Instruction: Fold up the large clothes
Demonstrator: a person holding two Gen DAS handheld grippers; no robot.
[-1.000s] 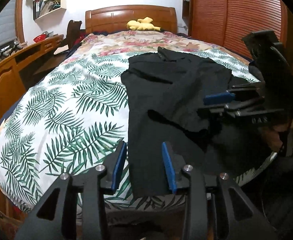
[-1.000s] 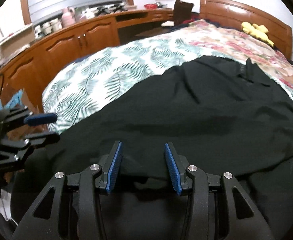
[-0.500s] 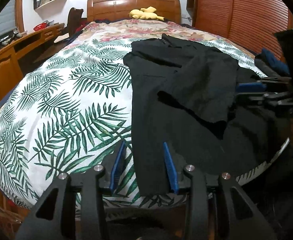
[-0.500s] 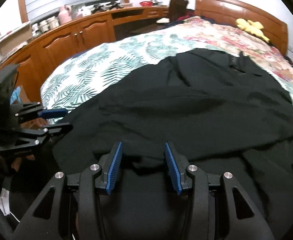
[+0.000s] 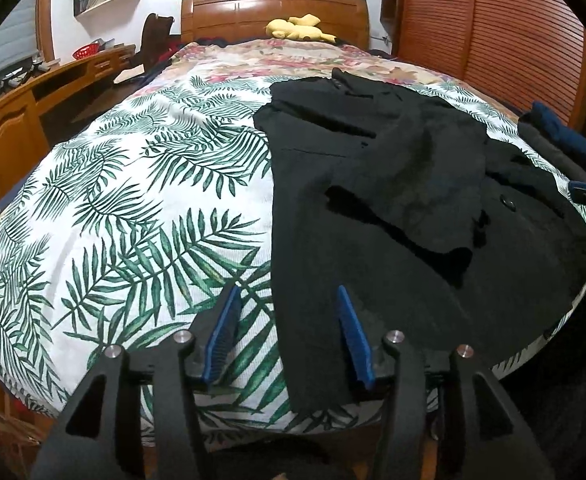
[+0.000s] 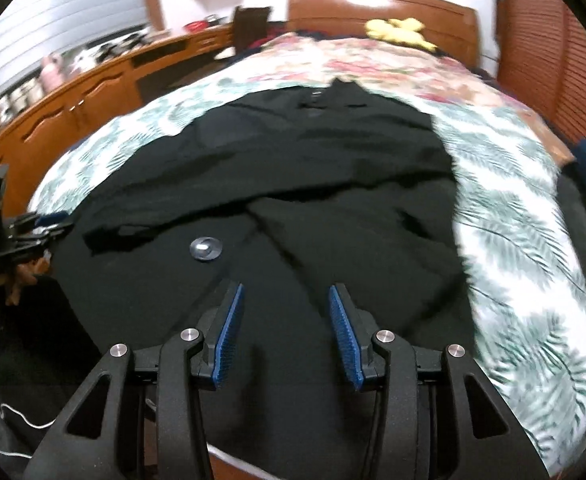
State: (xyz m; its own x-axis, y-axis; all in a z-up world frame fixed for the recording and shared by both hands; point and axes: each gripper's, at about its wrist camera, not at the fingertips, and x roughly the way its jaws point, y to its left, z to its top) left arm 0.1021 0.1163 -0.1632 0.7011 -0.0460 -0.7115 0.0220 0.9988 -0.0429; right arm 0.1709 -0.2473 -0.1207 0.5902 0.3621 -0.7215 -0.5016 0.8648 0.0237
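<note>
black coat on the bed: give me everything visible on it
The black coat is a large, dark garment of matte, wool-like cloth with a collar at the headboard end and a round dark button on the front. It lies flat on the palm-leaf bedspread, toward the bed's right side, hem reaching the foot edge, with one sleeve or panel folded across the body. The open left gripper and right gripper are near its hem; whether they touch it is unclear.
</note>
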